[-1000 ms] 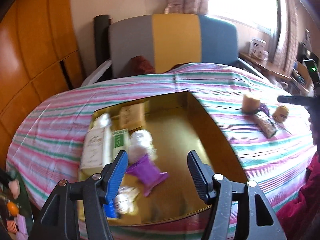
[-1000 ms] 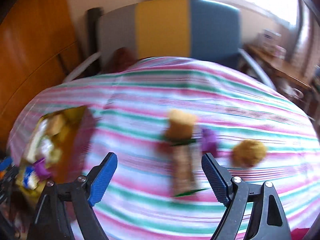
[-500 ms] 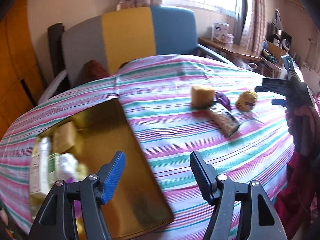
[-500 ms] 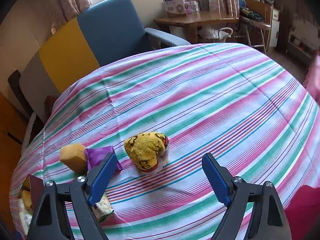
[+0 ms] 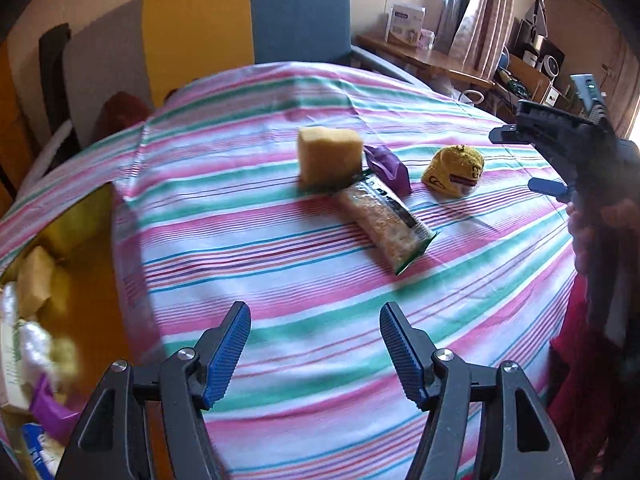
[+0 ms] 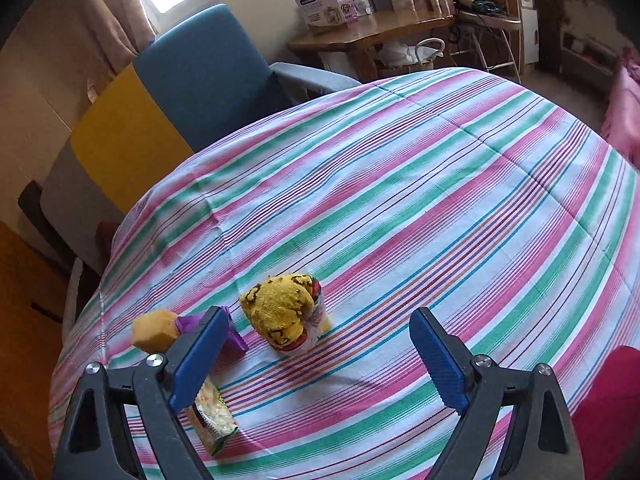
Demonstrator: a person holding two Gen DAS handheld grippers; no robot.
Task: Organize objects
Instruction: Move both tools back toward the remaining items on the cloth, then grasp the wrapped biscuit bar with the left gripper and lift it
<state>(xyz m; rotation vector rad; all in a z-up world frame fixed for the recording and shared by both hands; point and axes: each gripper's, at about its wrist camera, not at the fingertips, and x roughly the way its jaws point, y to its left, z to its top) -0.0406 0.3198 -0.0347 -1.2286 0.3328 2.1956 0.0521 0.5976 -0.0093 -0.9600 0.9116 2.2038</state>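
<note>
Striped cloth (image 5: 248, 216) covers the worktop. Left gripper (image 5: 315, 344) fingers spread fairly wide, nothing between them, above bare cloth. Right gripper (image 6: 318, 360) fingers wide and opening, nothing pinched; yellow sock bundle (image 6: 282, 314) lies just ahead between them. Sponge (image 5: 329, 156), purple packet (image 5: 386, 164), snack bar (image 5: 384, 222) cluster mid-cloth; gold box (image 5: 100, 280) at left.

Tablecloth (image 6: 400, 200): striped pink, green and white — covers the whole table.
Armchair (image 5: 224, 36): behind the table, back panels grey, yellow and blue.
Side table (image 6: 372, 28): wooden, by the window — a white box (image 6: 318, 6) stands on it.
Curtains (image 5: 476, 12): pinkish, hanging beside the window.
</note>
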